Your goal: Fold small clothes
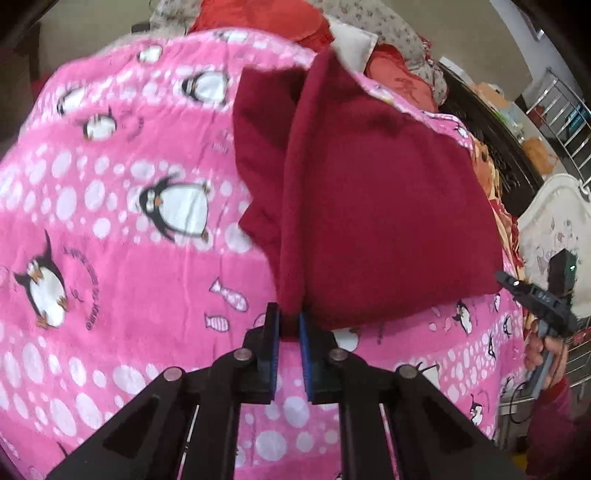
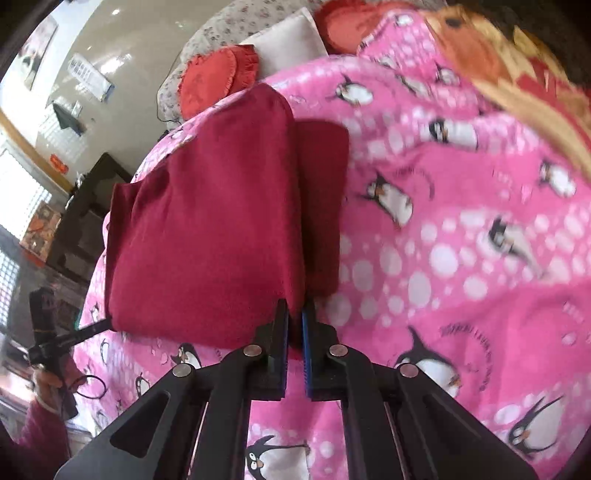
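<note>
A dark red garment is held up over a pink penguin blanket, folded over itself with part still lying on the blanket. My left gripper is shut on its near corner. In the right wrist view my right gripper is shut on the other near corner of the same red garment, above the pink blanket. Each gripper shows in the other's view: the right one at the far right, the left one at the far left.
Red round cushions, a beige pillow and floral bedding lie beyond the blanket. An orange-patterned cover lies at its edge. A dark wooden bed frame and a metal rack stand to the side.
</note>
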Available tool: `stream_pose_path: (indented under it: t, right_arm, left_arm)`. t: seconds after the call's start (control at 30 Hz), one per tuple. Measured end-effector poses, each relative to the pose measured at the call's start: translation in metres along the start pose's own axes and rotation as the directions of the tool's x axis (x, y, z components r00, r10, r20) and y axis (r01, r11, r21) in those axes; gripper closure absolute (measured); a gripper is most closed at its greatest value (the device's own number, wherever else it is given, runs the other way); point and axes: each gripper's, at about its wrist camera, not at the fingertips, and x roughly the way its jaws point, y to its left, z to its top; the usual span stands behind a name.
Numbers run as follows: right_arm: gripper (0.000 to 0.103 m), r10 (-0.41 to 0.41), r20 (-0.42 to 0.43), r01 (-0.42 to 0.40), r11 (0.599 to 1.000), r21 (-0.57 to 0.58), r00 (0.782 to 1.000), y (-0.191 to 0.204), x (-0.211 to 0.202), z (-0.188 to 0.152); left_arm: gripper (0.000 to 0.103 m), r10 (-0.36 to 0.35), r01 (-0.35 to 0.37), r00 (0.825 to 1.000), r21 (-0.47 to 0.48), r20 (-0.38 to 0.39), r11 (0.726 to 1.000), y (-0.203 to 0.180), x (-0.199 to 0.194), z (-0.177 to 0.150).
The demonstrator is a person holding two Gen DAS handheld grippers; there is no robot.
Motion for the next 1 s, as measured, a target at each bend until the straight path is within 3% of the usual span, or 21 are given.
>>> stream_pose_path:
  t: [0.07,0.17,0.2,0.3,0.5,0.63,0.8,1.0]
  right_arm:
    - [0.103,0.003,0.037,-0.004,1.0,0.029,0.999,0.0,-0.013,0.001]
    - [0.103,-0.057,0.102,0.06,0.998,-0.018,0.993,0.01,-0.038,0.008]
    - [0.103,-0.063,0.121,0.068,0.997,-0.036,0.991,0.014,-0.045,0.012]
    - [0.103,-0.016,0.144,0.027,0.997,-0.07,0.989,0.028,-0.051,0.027]
    - [0.103,-0.029,0.122,0.045,0.991,-0.128,0.992,0.061,-0.002,0.07]
    - [0.103,-0.05,0.118,0.066,0.988,-0.139,0.992,0.07,0.031,0.096]
    - [0.103,-0.089,0.138,0.111,0.981,-0.16,0.986,0.073,0.056,0.12]
    - [0.103,-0.15,0.144,0.174,0.97,-0.169,0.978,0.069,0.082,0.147]
  left_arm:
    - [0.09,0.037,-0.037,0.999,0.021,0.029,0.999,-0.008,-0.011,0.004]
    - [0.07,0.033,-0.035,0.995,0.019,0.091,0.999,-0.015,-0.028,0.013]
    - [0.068,0.025,-0.027,0.993,0.016,0.115,1.0,-0.017,-0.034,0.017]
    - [0.061,0.018,-0.02,0.989,0.012,0.146,1.0,-0.023,-0.036,0.031]
    - [0.056,0.076,-0.071,0.981,-0.034,0.178,0.997,-0.035,-0.005,0.078]
    - [0.047,0.086,-0.068,0.978,-0.098,0.188,0.993,-0.03,0.018,0.109]
    - [0.047,0.172,-0.153,0.967,-0.112,0.19,0.982,-0.026,0.048,0.139]
    - [0.047,0.188,-0.165,0.97,-0.15,0.155,0.975,-0.009,0.077,0.157]
